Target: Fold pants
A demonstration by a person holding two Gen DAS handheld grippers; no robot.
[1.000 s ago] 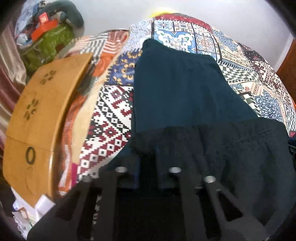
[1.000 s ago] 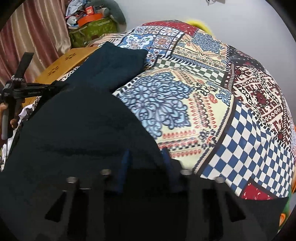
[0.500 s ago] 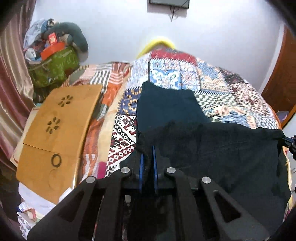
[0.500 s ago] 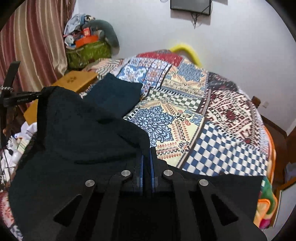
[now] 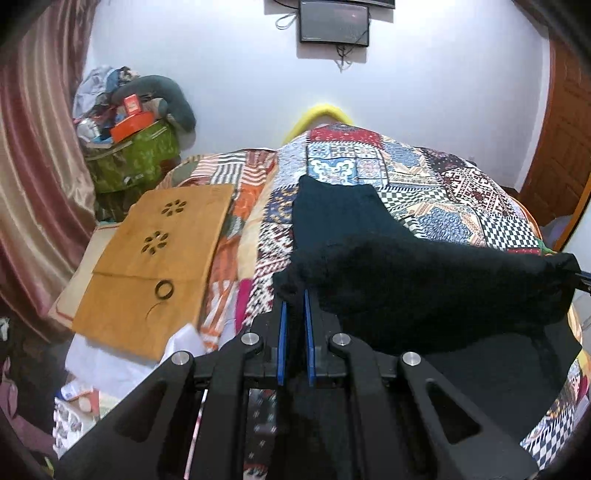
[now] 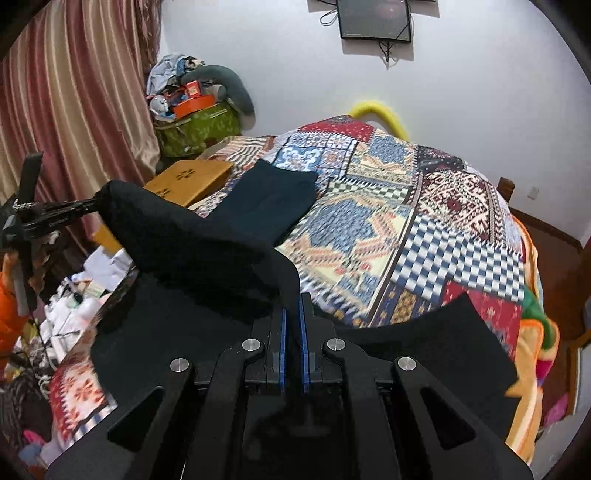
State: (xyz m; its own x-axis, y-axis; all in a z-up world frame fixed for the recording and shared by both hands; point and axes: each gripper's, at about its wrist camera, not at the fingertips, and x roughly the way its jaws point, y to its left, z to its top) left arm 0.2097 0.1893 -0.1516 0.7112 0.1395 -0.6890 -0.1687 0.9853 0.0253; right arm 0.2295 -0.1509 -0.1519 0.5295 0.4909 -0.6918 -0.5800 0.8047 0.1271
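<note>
Black pants [image 5: 424, 280] hang stretched between my two grippers above the patchwork bed. My left gripper [image 5: 293, 299] is shut on one corner of the pants' lifted edge. My right gripper [image 6: 291, 302] is shut on the other corner, and the pants [image 6: 192, 243] span leftward from it to the left gripper [image 6: 74, 208]. The far end of the pants [image 5: 332, 206] still lies flat on the quilt [image 6: 269, 199]. The lifted cloth hides the near part of the bed.
A wooden lap table [image 5: 159, 251] lies at the bed's left edge. A green bag with clutter [image 5: 133, 155] stands in the corner by the curtain [image 6: 74, 92]. The patchwork quilt [image 6: 443, 206] stretches to the right. A TV [image 5: 334, 22] hangs on the wall.
Both grippers have lifted the near end of the pants up and back off the bed. The views now tilt up to the wall. The far end stayed on the quilt.
</note>
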